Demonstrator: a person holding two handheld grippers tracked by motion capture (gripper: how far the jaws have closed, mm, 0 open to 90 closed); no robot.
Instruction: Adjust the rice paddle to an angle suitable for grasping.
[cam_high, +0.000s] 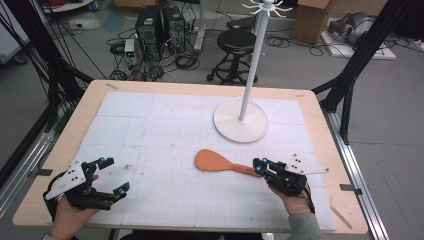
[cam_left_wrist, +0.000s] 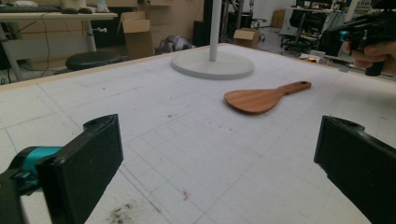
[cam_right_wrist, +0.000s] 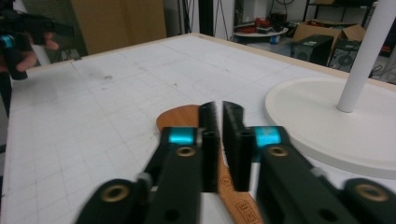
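Note:
A wooden rice paddle (cam_high: 212, 161) lies flat on the white gridded mat, blade to the left and handle to the right. My right gripper (cam_high: 258, 168) hovers at the handle's end, jaws shut with nothing between them. In the right gripper view the jaw tips (cam_right_wrist: 219, 110) stand together above the paddle (cam_right_wrist: 180, 116), and the handle runs on underneath them. In the left gripper view the paddle (cam_left_wrist: 254, 99) rests untouched, with the right gripper (cam_left_wrist: 348, 35) raised beyond it. My left gripper (cam_high: 114, 175) rests at the front left, open and holding nothing (cam_left_wrist: 219, 158).
A white stand with a round base (cam_high: 241, 125) and a tall pole stands at the back right of the mat (cam_high: 150, 130). The table's wooden edge (cam_high: 65, 145) frames the mat. A stool, computers and cables are on the floor behind.

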